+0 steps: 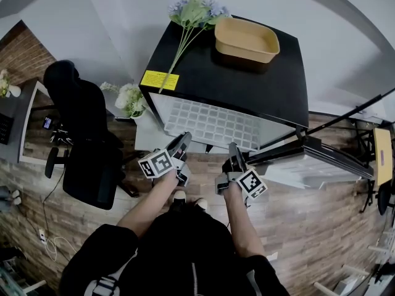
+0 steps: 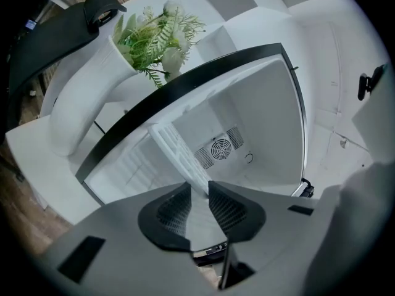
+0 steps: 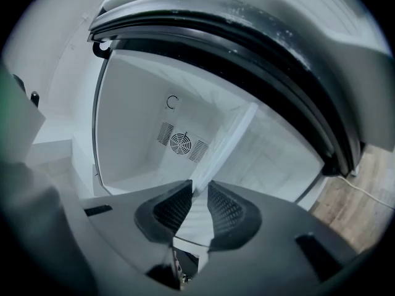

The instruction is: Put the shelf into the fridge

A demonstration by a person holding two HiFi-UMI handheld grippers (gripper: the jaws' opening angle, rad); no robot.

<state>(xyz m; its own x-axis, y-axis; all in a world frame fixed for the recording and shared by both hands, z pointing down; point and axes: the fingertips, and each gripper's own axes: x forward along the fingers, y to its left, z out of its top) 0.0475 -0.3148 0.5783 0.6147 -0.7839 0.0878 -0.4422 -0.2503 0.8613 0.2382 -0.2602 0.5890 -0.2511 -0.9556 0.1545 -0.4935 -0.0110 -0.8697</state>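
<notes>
The black mini fridge (image 1: 247,85) stands open in front of me. A white grid shelf (image 1: 213,123) lies level at its mouth, far edge inside, near edge held by both grippers. My left gripper (image 1: 182,143) is shut on the shelf's near left edge, my right gripper (image 1: 233,151) on its near right edge. In the left gripper view the shelf (image 2: 179,153) runs edge-on from the left gripper (image 2: 199,199) into the white cavity toward the round fan grille (image 2: 219,147). The right gripper view shows the shelf (image 3: 225,143) between the shut jaws of the right gripper (image 3: 199,197), with the fan grille (image 3: 180,143) behind.
The fridge door (image 1: 321,156) hangs open to the right. A tan tray (image 1: 245,40) and artificial flowers (image 1: 194,14) lie on the fridge top. A black office chair (image 1: 86,147) and a white vase of flowers (image 1: 129,98) stand at the left on the wood floor.
</notes>
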